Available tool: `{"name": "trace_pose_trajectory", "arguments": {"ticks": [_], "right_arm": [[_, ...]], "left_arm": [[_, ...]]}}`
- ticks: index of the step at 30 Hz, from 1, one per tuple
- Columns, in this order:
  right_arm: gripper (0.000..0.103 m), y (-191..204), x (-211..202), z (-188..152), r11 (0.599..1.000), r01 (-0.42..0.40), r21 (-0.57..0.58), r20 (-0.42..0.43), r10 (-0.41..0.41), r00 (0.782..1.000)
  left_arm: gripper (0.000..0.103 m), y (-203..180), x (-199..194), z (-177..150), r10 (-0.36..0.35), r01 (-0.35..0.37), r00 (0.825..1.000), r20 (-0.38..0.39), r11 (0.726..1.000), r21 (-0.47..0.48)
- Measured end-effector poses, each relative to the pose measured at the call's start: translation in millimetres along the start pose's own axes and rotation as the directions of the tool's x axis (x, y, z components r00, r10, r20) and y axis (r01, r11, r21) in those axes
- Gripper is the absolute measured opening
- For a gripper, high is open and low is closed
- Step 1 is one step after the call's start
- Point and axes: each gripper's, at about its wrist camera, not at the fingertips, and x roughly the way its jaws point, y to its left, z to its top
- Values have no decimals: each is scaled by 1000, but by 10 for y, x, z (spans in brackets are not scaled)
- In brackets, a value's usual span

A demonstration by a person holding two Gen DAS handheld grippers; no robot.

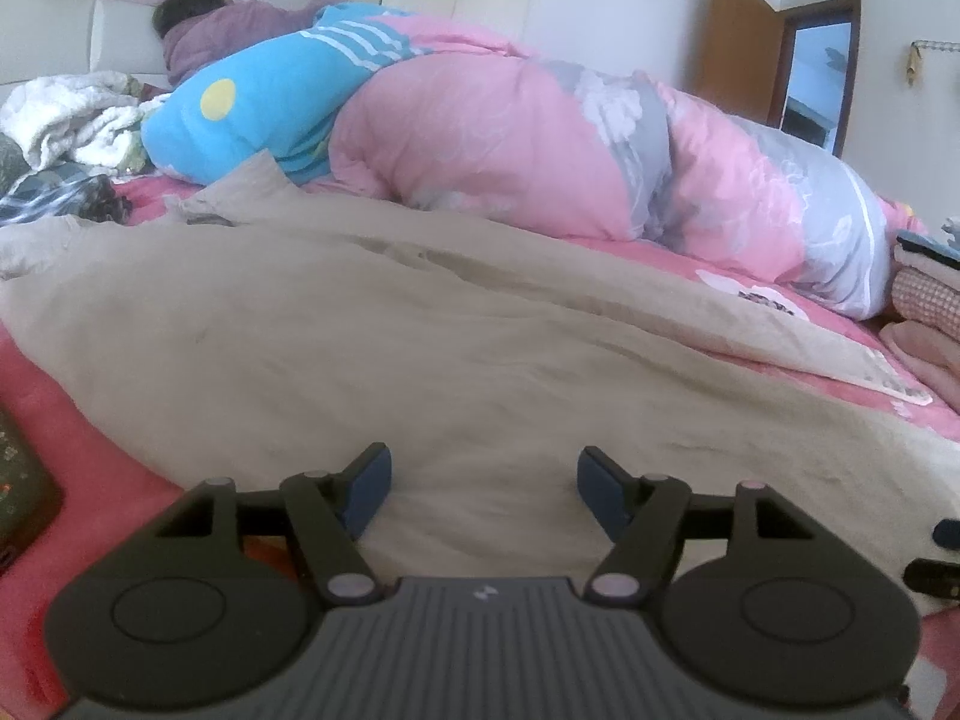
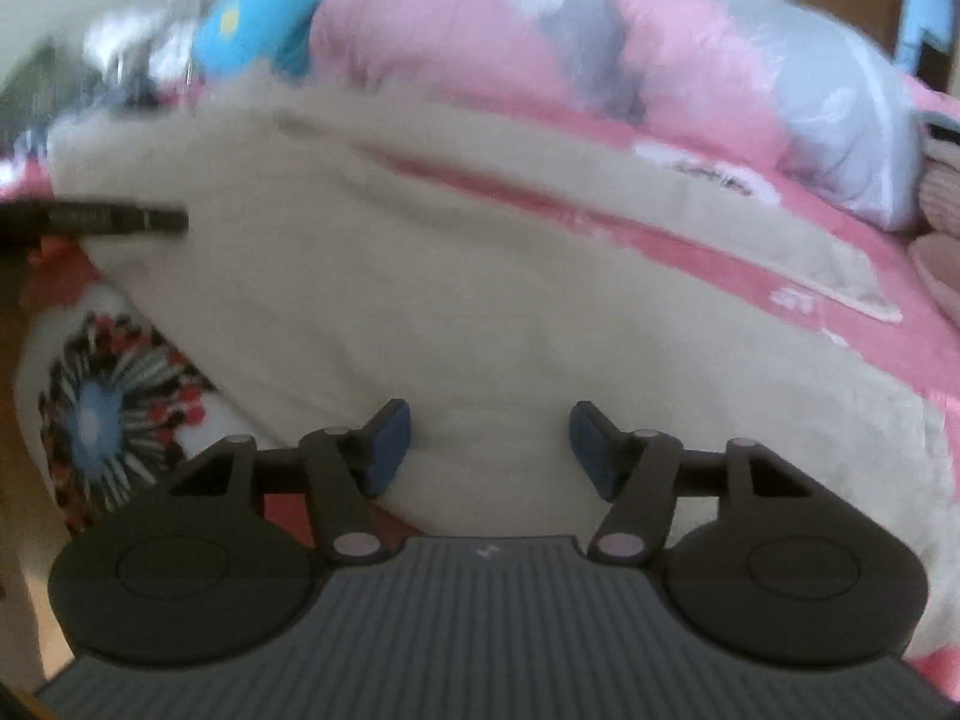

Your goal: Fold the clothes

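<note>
A beige garment (image 1: 420,336) lies spread over the pink bed sheet (image 1: 780,378), reaching from the near edge to the far middle. My left gripper (image 1: 483,489) hovers just over its near part, jaws wide apart, blue pads (image 1: 369,489) clear of the cloth. In the blurred right wrist view the same beige garment (image 2: 480,300) fills the middle. My right gripper (image 2: 489,447) stands open above its near edge with nothing between the pads (image 2: 390,447). The tip of my left gripper (image 2: 120,219) shows at the far left of that view.
A rolled pink, grey and blue quilt (image 1: 540,138) lies across the far side of the bed, with a person (image 1: 204,30) lying behind it. White and dark cloth (image 1: 66,120) is piled at far left. Folded pink items (image 1: 927,306) sit at the right edge.
</note>
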Motion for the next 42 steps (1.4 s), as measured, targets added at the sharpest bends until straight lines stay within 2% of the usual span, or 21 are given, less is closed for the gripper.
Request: {"name": "trace_pose_trajectory", "arguments": {"ticks": [2, 6, 8, 10, 13, 16, 19, 23, 27, 28, 32, 35, 39, 42], "right_arm": [[65, -120, -32, -20, 997, -34, 75, 5, 34, 999], [73, -86, 82, -66, 997, -36, 73, 25, 34, 999], [81, -38, 122, -90, 997, -24, 67, 35, 21, 999], [82, -24, 102, -111, 997, -15, 69, 40, 13, 999], [85, -29, 90, -129, 997, -17, 79, 43, 14, 999], [89, -15, 85, -142, 997, -13, 82, 46, 9, 999], [89, -4, 74, -155, 997, -9, 81, 49, 5, 999], [89, 10, 38, -173, 995, 1, 96, 51, -5, 999], [92, 46, -83, -217, 994, 6, 106, 44, -11, 999], [96, 60, -119, -230, 995, 3, 100, 33, -7, 999], [96, 192, -306, -240, 1000, 4, 24, -17, -4, 1000], [96, 235, -477, -140, 1000, -11, -6, 23, 11, 1000], [100, 77, -418, 141, 994, 77, 75, 52, -81, 995], [102, -66, -217, 318, 978, 128, 165, 15, -132, 991]], "left_arm": [[73, -20, -33, 43, 12, -12, 1000, 12, 1000, 16], [75, -41, -21, 225, -28, 28, 1000, 10, 1000, -4], [80, -75, 24, 313, -43, 43, 999, 0, 999, 3], [83, -121, 84, 385, -48, 48, 999, -11, 999, 17], [94, -183, 263, 416, -32, 34, 998, -50, 998, 43], [94, -210, 460, 340, -5, 11, 995, -101, 998, 61], [103, -278, 537, 277, 9, 3, 991, -136, 996, 91], [103, -379, 534, 231, 33, -13, 990, -140, 990, 142], [103, -374, 511, 234, 34, -14, 988, -148, 991, 134], [103, -373, 504, 235, 34, -14, 988, -150, 991, 131], [103, -387, 479, 237, 42, -22, 987, -156, 991, 132], [103, -397, 486, 258, 49, -28, 985, -167, 992, 124], [103, -397, 493, 295, 55, -31, 979, -197, 992, 121], [103, -375, 491, 290, 41, -15, 978, -203, 992, 129]]}}
